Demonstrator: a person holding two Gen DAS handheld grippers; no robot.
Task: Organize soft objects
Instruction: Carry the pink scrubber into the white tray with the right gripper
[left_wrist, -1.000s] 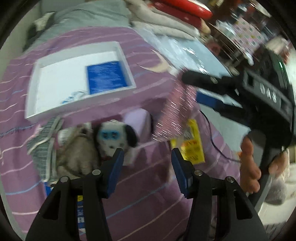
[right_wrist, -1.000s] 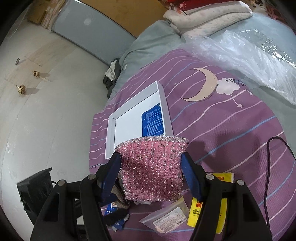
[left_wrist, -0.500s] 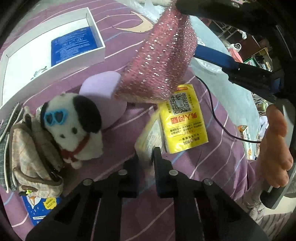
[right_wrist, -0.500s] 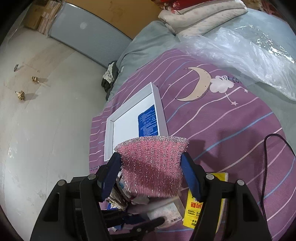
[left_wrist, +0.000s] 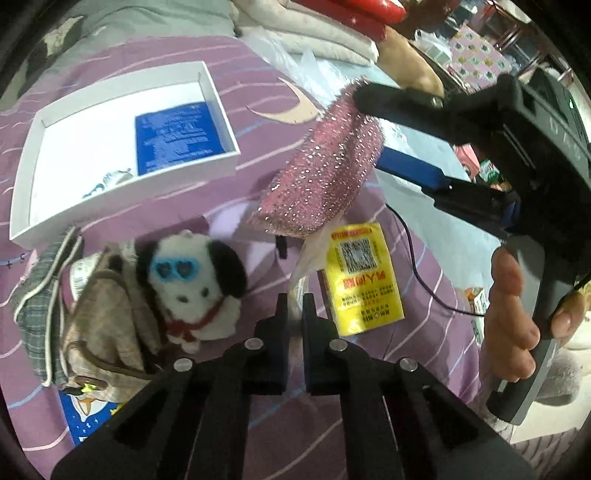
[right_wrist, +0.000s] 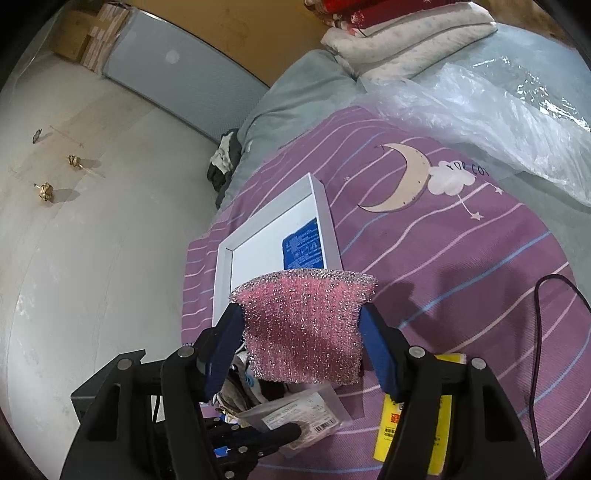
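Left wrist view
Jaws: the left gripper (left_wrist: 294, 308) has its jaws drawn nearly together, pinching the lower edge of a clear plastic packet (left_wrist: 306, 258) that rises between them.
Right gripper: the right gripper (left_wrist: 373, 129) enters from the right, held in the person's right hand (left_wrist: 517, 317); its jaws clamp a pink glittery sponge cloth (left_wrist: 321, 173) held in the air above the bed.
Plush dog: a white plush dog (left_wrist: 195, 284) with black ears and blue heart glasses lies on the purple striped bedspread (left_wrist: 258, 74), just left of the left gripper.
Cloth bag: a beige checked pouch (left_wrist: 107, 314) touches the dog's left side; a grey plaid cloth (left_wrist: 40, 291) lies further left.
Yellow sachet: a yellow sachet (left_wrist: 362, 280) with a QR code lies flat just right of the clear packet.
Box: a white tray box (left_wrist: 221, 107) sits beyond the dog, with a blue packet (left_wrist: 177, 136) inside against its right wall.

Right wrist view
Jaws: the right gripper (right_wrist: 301, 328) has its jaws spread to the width of the pink sponge cloth (right_wrist: 303, 328) and pressed against its two sides.
Below: the clear packet (right_wrist: 295, 413) shows under the cloth, with the left gripper's tip (right_wrist: 273, 443) on it.
Box: the white tray box (right_wrist: 221, 266) lies beyond the cloth on the bedspread (right_wrist: 461, 251).
Yellow sachet: partly hidden behind the right jaw (right_wrist: 439, 443).
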